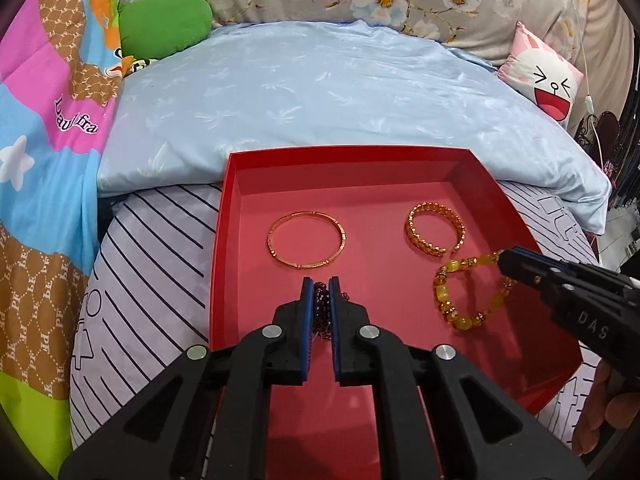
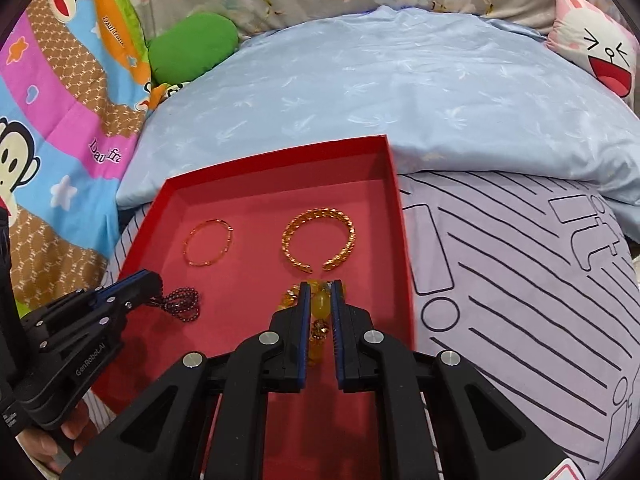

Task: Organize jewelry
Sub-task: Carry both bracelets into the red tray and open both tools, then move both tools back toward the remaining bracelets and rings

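Inside the red tray (image 1: 224, 240), left tongs (image 1: 321, 282) pinched a dark bead string (image 2: 182, 301), right tongs (image 2: 320, 285) the amber bracelet (image 1: 460, 300), seemingly spacing pieces apart.

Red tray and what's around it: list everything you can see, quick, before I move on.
red tray: 1, red, on striped sheet
thin bangle: 1, gold, tray back left
open cuff: 1, gold, tray back right
amber bead bracelet: 1, yellow, tray right
dark bead string: 1, dark purple, tray left
blue quilt: 1, light blue, behind tray
green cushion: 1, green, far left
rabbit pillow: 1, pink-white, far right
left gripper: closed on dark bead string
right gripper: closed on amber bead bracelet
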Available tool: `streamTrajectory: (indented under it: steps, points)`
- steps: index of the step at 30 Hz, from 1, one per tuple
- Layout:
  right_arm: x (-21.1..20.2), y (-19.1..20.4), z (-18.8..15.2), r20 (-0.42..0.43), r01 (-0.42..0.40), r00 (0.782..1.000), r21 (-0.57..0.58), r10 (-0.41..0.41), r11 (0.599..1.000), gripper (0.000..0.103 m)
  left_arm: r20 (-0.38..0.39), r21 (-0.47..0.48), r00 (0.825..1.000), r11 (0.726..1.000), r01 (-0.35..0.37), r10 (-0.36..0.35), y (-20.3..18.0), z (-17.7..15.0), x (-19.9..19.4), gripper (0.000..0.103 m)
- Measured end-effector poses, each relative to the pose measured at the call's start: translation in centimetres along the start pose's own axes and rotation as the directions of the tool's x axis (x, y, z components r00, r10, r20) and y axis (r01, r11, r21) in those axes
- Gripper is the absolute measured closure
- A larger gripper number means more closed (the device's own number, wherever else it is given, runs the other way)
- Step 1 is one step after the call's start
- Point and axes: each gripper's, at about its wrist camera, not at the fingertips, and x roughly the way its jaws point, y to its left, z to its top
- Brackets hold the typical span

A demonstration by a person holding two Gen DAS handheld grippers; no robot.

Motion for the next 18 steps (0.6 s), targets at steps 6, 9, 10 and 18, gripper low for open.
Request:
streamTrajectory:
  steps: [6, 9, 10, 18]
  points:
    - [-2.5, 0.6, -0.5, 0.081, 0.060, 0.995, -0.043, -0.056, 0.997, 0.068, 0.044, -0.006, 0.999, 1.000, -0.016, 0.016, -0.2, -0.2, -1.2, 0.064]
    - [-4.1, 1.3, -1.1, 0.118, 0.078, 0.991, -0.075, -0.069, 0.994, 0.058, 0.074, -0.005, 0.997, 1.000, -0.021, 0.021, -0.3, -0.4, -2.6, 0.057]
    - [-4.6, 1.6, -1.3, 0.127, 0.082, 0.989, -0.088, -0.070, 0.993, 0.057, 0.079, -0.002, 0.997, 1.000, -0.024, 0.024, -0.4, -0.4, -3.0, 0.056]
    - [-9.1, 3.1, -3.6, 0.167, 0.057, 0.985, -0.102, -0.040, 0.993, 0.054, 0.109, 0.011, 0.994, 1.000, -0.025, 0.024, -1.0, -2.3, -6.9, 0.050]
